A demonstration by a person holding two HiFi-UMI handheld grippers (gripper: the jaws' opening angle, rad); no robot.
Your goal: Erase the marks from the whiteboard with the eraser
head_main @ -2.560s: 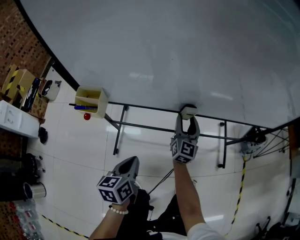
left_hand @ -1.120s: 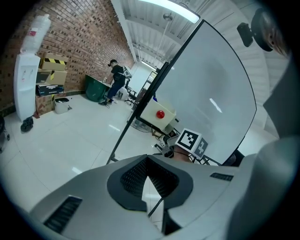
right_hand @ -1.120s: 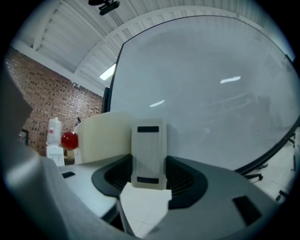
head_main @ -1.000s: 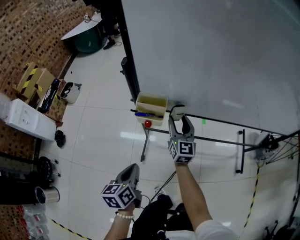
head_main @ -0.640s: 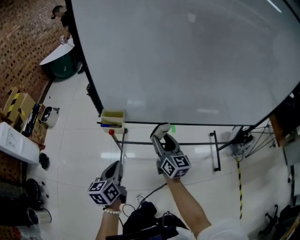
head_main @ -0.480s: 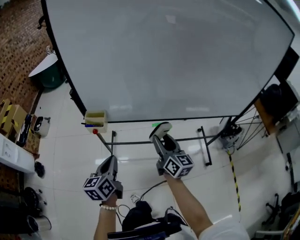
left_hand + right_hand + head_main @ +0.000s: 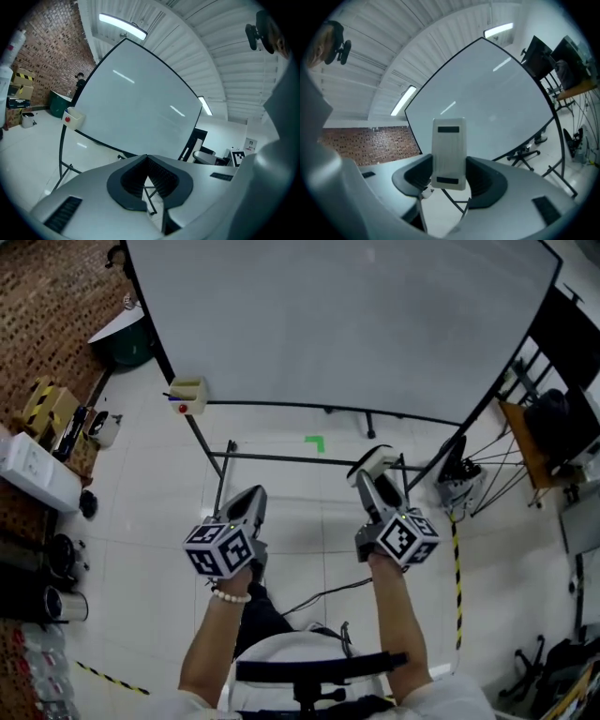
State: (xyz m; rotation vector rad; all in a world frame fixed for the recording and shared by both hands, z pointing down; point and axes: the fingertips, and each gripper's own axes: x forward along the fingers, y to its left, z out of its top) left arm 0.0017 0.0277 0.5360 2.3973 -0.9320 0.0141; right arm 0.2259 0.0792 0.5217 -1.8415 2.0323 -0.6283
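The large whiteboard (image 7: 337, 324) stands on a black frame ahead of me, and its face shows no marks that I can make out. My right gripper (image 7: 373, 476) is shut on the white eraser (image 7: 371, 463), held off the board and below its lower edge. In the right gripper view the eraser (image 7: 449, 152) stands upright between the jaws, with the whiteboard (image 7: 487, 108) behind it. My left gripper (image 7: 249, 504) hangs lower left, shut with nothing in it. The left gripper view shows its jaws (image 7: 149, 180) closed and the whiteboard (image 7: 136, 117) beyond.
A small cream tray (image 7: 187, 390) with markers and a red knob hangs at the board's lower left corner. The stand's black legs (image 7: 309, 460) cross the white tiled floor. Boxes and bottles (image 7: 42, 437) line the brick wall at left. Equipment and cables (image 7: 459, 474) sit at right.
I have stepped back from the board: both grippers sit farther from it and lower in view. The right gripper, still holding the eraser, has come off the board's lower edge.
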